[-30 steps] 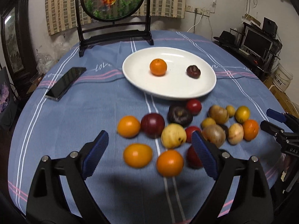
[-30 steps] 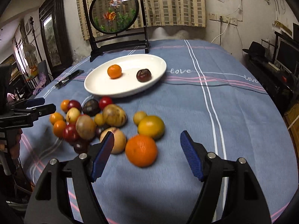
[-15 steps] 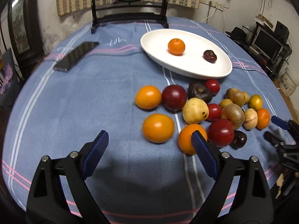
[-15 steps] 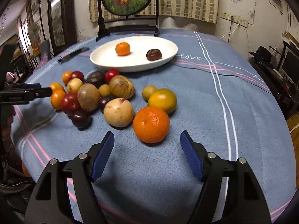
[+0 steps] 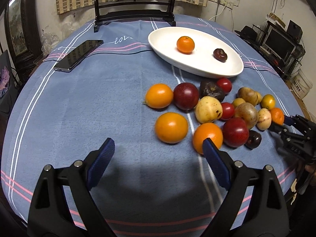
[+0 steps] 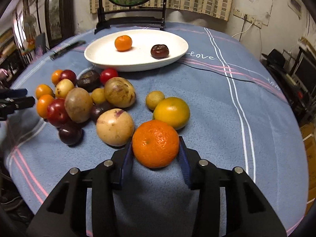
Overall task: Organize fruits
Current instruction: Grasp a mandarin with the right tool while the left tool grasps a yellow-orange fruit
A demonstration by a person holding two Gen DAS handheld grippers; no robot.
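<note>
A white oval plate (image 5: 197, 67) (image 6: 102, 59) holds a small orange (image 5: 185, 44) (image 6: 123, 42) and a dark brown fruit (image 5: 220, 55) (image 6: 159, 51). Several oranges, red plums, yellow and brown fruits lie in a cluster (image 5: 209, 108) (image 6: 79, 102) on the blue cloth in front of it. My right gripper (image 6: 155, 154) is shut on a large orange (image 6: 155, 143) at the cluster's near edge; it also shows in the left wrist view (image 5: 277, 115). My left gripper (image 5: 158, 154) is open and empty, just short of two oranges (image 5: 171, 127).
A black phone (image 5: 79, 55) lies at the left of the table. A framed round screen on a black stand (image 5: 134, 17) stands behind the plate. A thin black cable (image 6: 217, 72) runs across the cloth right of the plate. The table edge drops off near both grippers.
My right gripper moved forward and closed its fingers on the large orange. My left gripper drifted left and stayed open.
</note>
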